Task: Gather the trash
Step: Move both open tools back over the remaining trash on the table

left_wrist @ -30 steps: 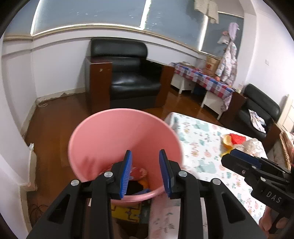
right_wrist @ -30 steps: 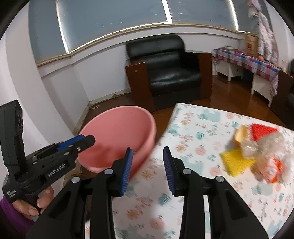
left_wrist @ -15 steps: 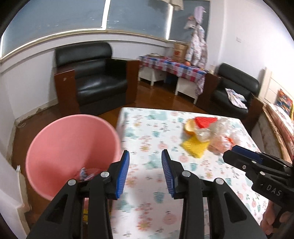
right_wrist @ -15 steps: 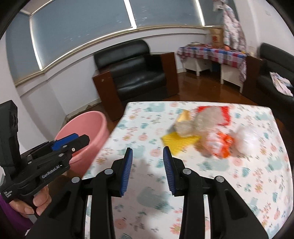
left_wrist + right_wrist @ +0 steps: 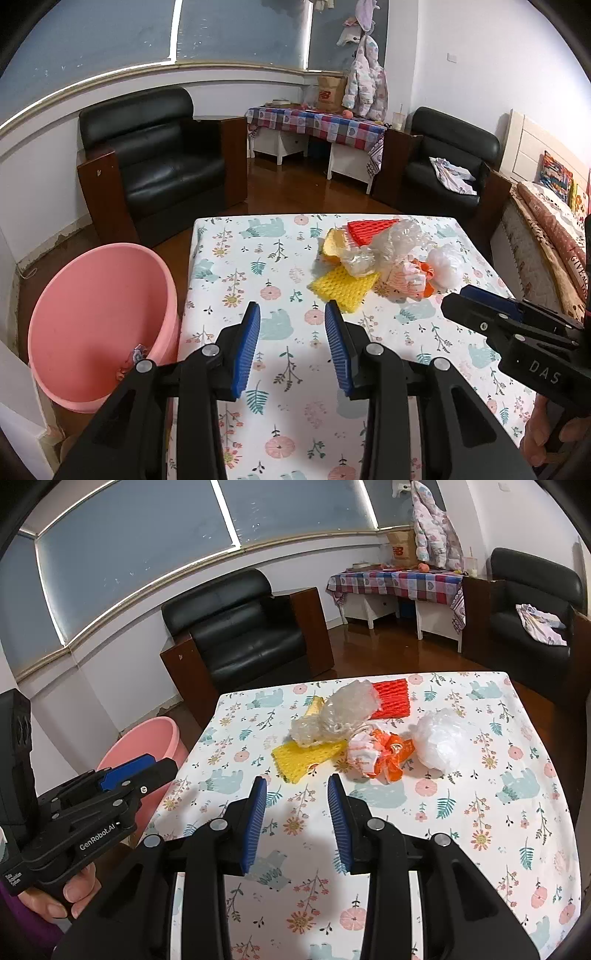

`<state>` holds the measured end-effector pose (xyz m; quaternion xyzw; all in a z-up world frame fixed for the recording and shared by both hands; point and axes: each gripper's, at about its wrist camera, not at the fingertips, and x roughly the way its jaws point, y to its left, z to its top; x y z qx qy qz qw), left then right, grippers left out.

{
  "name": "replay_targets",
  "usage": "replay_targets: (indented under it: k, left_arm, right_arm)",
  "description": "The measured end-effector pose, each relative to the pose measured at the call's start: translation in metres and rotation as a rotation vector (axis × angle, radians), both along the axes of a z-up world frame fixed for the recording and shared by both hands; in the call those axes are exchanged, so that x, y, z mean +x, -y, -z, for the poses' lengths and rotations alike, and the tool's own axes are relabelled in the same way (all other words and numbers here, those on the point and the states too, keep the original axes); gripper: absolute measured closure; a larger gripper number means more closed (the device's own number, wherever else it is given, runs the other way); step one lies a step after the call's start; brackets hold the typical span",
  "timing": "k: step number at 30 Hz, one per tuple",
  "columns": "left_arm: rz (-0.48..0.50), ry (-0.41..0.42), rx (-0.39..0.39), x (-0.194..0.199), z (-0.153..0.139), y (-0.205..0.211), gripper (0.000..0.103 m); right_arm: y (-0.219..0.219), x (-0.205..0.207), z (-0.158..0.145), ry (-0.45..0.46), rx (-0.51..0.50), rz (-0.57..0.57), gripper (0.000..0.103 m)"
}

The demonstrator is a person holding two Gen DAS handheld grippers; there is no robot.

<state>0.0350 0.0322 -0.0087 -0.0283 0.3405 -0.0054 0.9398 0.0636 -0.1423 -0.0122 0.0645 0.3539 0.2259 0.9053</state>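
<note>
- In the left wrist view, the left gripper [image 5: 292, 341] is seen with its blue pads [image 5: 246, 350] spread; its jaws have just been opening, and nothing is held between them, only the flowered cloth of the table [image 5: 236, 258] showing in the gap.
- In the right wrist view, the right gripper [image 5: 297, 818] is likewise seen with its pads apart and empty, above the near half of the table.
- The trash is gathered in one heap toward the far edge of the table, well apart from both grippers.
- A yellow foam net [image 5: 301, 757] is laid nearest the fingers, with a crumpled clear wrapper [image 5: 336, 716] resting on its far side.
- A red foam net [image 5: 391, 698] is placed behind the wrapper, nearest the far edge.
- An orange and white wrapper [image 5: 376, 755] is set just beside the yellow net, and a white plastic bag [image 5: 441, 742] is found next to it, toward the right edge.
- A pink bucket [image 5: 99, 325] is stood on the floor against the left edge of the table, with a few scraps lying in its bottom.
- Black armchairs are seen beyond the far edge.
</note>
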Motion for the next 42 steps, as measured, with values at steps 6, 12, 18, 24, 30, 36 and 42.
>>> replay_targets:
  k: [6, 12, 18, 24, 30, 36, 42]
  left_arm:
    - [0.005, -0.001, -0.006, -0.001, -0.003, 0.006, 0.067]
    - [0.018, 0.019, -0.01, -0.007, -0.012, 0.013, 0.067]
    - [0.037, 0.052, -0.006, -0.022, -0.025, 0.02, 0.067]
    - [0.041, 0.089, -0.014, -0.041, -0.041, 0.023, 0.065]
    - [0.053, 0.117, -0.013, -0.053, -0.052, 0.028, 0.063]
    - [0.059, 0.12, -0.012, -0.052, -0.057, 0.033, 0.062]
    - [0.073, 0.096, -0.001, -0.042, -0.053, 0.041, 0.062]
  right_arm:
    - [0.008, -0.003, -0.004, 0.009, 0.002, 0.01, 0.068]
    - [0.017, -0.013, -0.012, 0.027, 0.003, 0.029, 0.068]
    - [0.024, -0.027, -0.023, 0.055, 0.011, 0.043, 0.068]
    - [0.026, -0.041, -0.034, 0.077, 0.013, 0.046, 0.068]
    - [0.031, -0.051, -0.044, 0.104, 0.022, 0.053, 0.068]
    - [0.037, -0.049, -0.044, 0.103, 0.031, 0.06, 0.068]
    - [0.051, -0.038, -0.037, 0.074, 0.052, 0.088, 0.068]
